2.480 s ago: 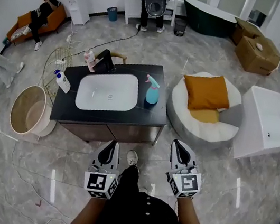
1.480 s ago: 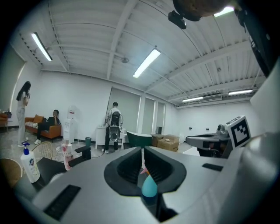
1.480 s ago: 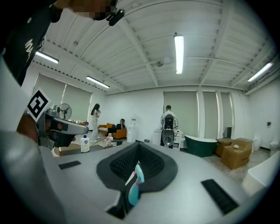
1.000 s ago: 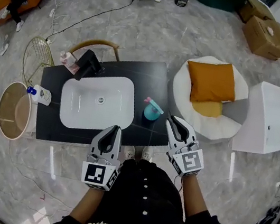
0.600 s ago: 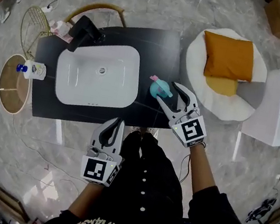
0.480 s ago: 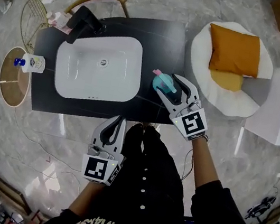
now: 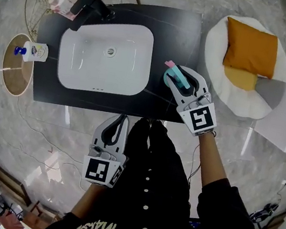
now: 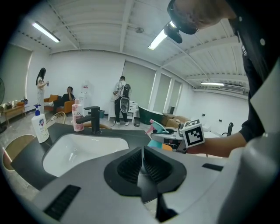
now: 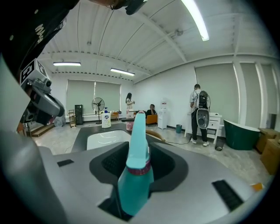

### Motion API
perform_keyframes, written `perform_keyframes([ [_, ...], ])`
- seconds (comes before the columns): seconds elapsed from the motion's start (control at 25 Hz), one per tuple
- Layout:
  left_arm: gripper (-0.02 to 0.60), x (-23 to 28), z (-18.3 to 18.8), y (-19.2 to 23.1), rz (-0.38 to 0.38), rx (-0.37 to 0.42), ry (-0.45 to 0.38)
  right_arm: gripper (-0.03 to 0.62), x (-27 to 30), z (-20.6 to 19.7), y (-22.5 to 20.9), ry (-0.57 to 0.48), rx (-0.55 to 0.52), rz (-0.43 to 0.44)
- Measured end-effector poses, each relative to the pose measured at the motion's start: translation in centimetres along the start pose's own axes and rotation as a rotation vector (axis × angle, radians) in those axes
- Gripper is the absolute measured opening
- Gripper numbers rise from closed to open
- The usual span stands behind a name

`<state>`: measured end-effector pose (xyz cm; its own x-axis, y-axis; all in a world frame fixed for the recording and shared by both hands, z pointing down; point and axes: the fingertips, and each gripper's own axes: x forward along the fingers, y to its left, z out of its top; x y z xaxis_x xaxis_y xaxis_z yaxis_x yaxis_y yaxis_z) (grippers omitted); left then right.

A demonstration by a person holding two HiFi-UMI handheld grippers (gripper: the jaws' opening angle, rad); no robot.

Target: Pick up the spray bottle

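the spray bottle (image 7: 176, 79) stands upright on the black counter (image 7: 174, 29), at about 3 o'clock from the white basin (image 7: 90, 69) and near the counter's edge on that side. the right gripper (image 7: 176, 74) has it between its jaws. in the right gripper view the jaws stand apart on either side of the teal neck and nozzle, with dark pad showing on both sides, so i judge it not yet clamped.

the main risk is where the jaws will land. they sit level with the narrow neck and trigger head, not the wide body. closing there could let the tapered plastic slide through, or let the bottle swing once it is lifted. a pad that catches the pink trigger tip, which points to about 10 o'clock, could twist the bottle or set off a spray.

the second risk is a knock. if one jaw meets the bottle before the other, it could tip toward the near edge at 3 o'clock and go off the counter toward the white pouf (image 7: 215, 47) and its orange cushion (image 7: 251, 45).

the left gripper (image 7: 119, 122) is clenched on nothing, at 6 o'clock from the basin and off the counter's front, too far away to steady anything.
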<state>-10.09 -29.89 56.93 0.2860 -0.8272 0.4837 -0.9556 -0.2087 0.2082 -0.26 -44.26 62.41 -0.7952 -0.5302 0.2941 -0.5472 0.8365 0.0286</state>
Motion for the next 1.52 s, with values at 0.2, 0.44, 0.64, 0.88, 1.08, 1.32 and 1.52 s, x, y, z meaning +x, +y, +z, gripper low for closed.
perform_keyframes([
  [0.2, 0.028, 0.0, 2.1, -0.1, 0.005, 0.019, -0.038, 0.137, -0.9, 2.4, -0.5, -0.018, 0.009, -0.011],
  [0.44, 0.028, 0.2, 5.8, -0.2, -0.007, 0.047, -0.109, 0.135, -3.6, 6.9, -1.3, -0.034, 0.028, -0.089],
  [0.64, 0.028, 0.4, 9.1, -0.5, -0.030, 0.070, -0.182, 0.135, -6.8, 11.3, -1.9, -0.082, 0.066, -0.167],
  [0.88, 0.028, 1.0, 12.3, -1.5, -0.071, 0.098, -0.244, 0.135, -10.3, 14.3, -2.4, -0.123, 0.073, -0.253],
  [1.08, 0.028, 1.3, 14.9, -2.1, -0.104, 0.120, -0.298, 0.135, -12.7, 15.6, -2.9, -0.151, 0.083, -0.322],
  [1.32, 0.028, 1.9, 17.3, -3.5, -0.148, 0.162, -0.327, 0.135, -16.5, 15.6, -4.5, -0.170, 0.123, -0.433],
  [1.52, 0.028, 2.4, 19.1, -4.0, -0.158, 0.189, -0.354, 0.135, -19.8, 15.9, -5.9, -0.199, 0.139, -0.553],
])
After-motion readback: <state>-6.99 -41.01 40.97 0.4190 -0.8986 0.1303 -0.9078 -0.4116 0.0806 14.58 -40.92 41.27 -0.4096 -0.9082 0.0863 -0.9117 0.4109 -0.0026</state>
